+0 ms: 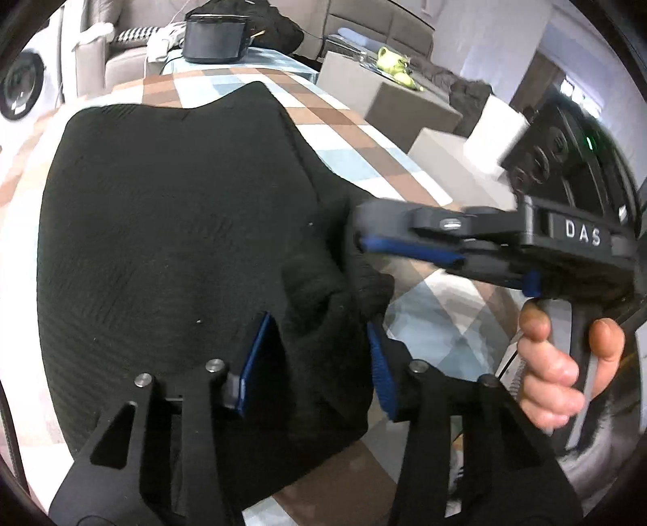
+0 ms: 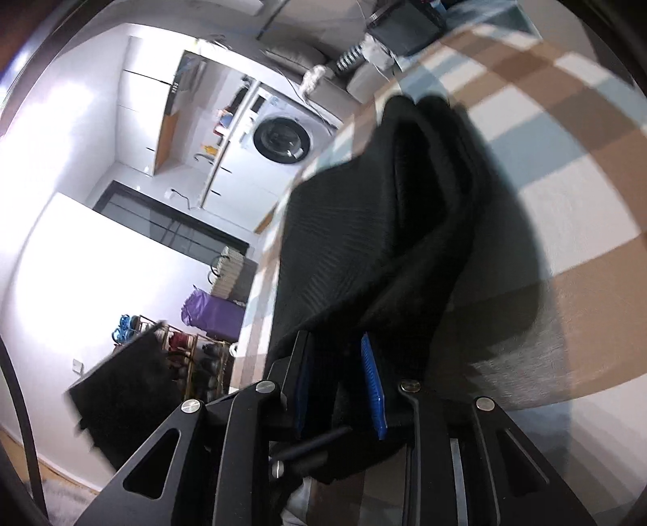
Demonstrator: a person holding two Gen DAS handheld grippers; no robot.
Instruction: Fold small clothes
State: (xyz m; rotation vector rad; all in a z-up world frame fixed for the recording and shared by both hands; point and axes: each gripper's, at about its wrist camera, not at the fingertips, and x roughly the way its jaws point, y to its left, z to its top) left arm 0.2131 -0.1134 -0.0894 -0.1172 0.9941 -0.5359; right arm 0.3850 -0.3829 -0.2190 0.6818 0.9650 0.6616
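Observation:
A black ribbed knit garment lies spread on a table with a brown, blue and white checked cloth. Its near right corner is bunched into a raised fold. My left gripper straddles that fold. Its blue pads stand apart with their faces showing, so it is open. My right gripper comes in from the right, held by a hand, tips at the garment's right edge. In the right wrist view the garment runs between the right gripper's narrow-set pads, which are shut on it.
A dark box stands at the table's far end, with a sofa behind it. Grey and white blocks stand to the right of the table. The right wrist view shows a washing machine, a shoe rack and the checked cloth.

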